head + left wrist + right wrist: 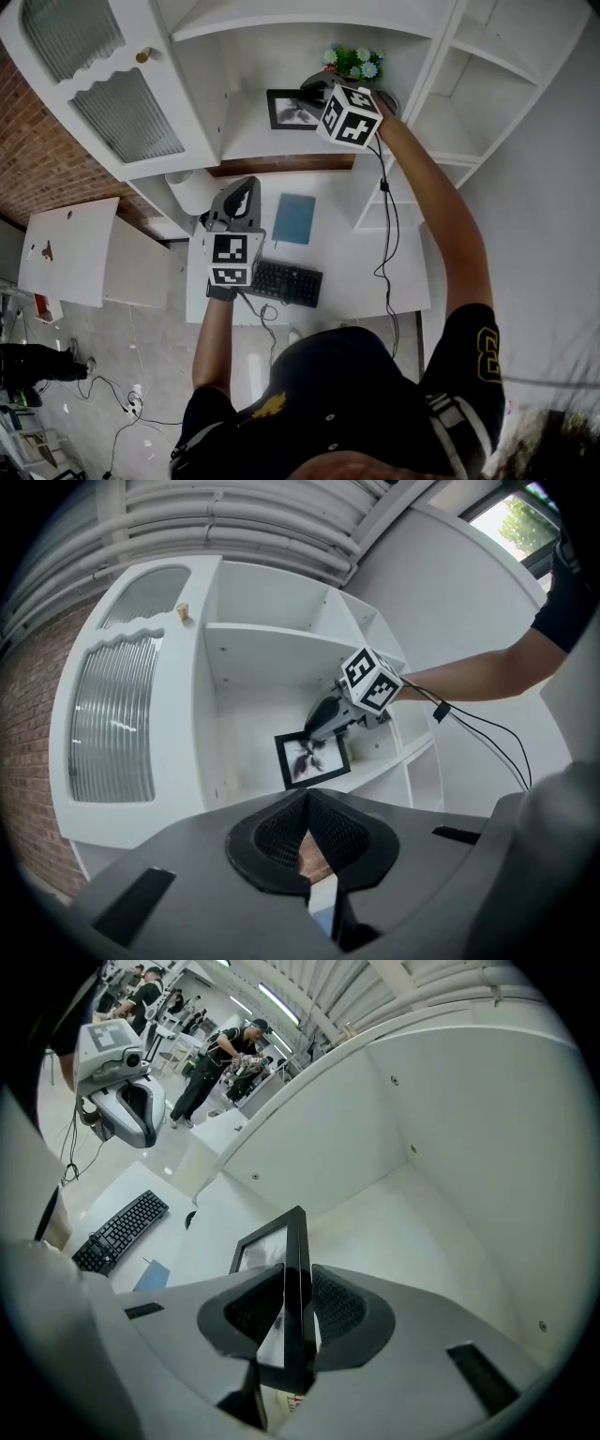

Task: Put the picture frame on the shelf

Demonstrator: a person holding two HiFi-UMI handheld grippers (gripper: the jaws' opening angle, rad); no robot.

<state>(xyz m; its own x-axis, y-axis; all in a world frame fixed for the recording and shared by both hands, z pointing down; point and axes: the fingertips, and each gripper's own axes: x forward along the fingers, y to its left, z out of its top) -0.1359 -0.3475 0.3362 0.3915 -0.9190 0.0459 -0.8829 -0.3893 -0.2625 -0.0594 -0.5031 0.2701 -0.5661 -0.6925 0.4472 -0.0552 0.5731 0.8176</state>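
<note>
I read three carriers in the head view.

1. The white shelf [246, 141], upper centre of the frame. The picture frame [292, 109] stands on its board at centre, and in the left gripper view its lower edge meets the board. A small plant with pale flowers [354, 63] sits at the right rear of the board.
2. The white surface [361, 267], centre of the frame, below the shelf. A blue notebook [294, 218] lies at upper middle. A black keyboard [283, 282] lies near the lower edge, apart from the notebook. A white cylinder [187, 190] is at the upper left corner, and I cannot tell whether it rests on the surface.
3. The grey floor [122, 347], lower left, with loose cables [117, 398] on it.
</note>
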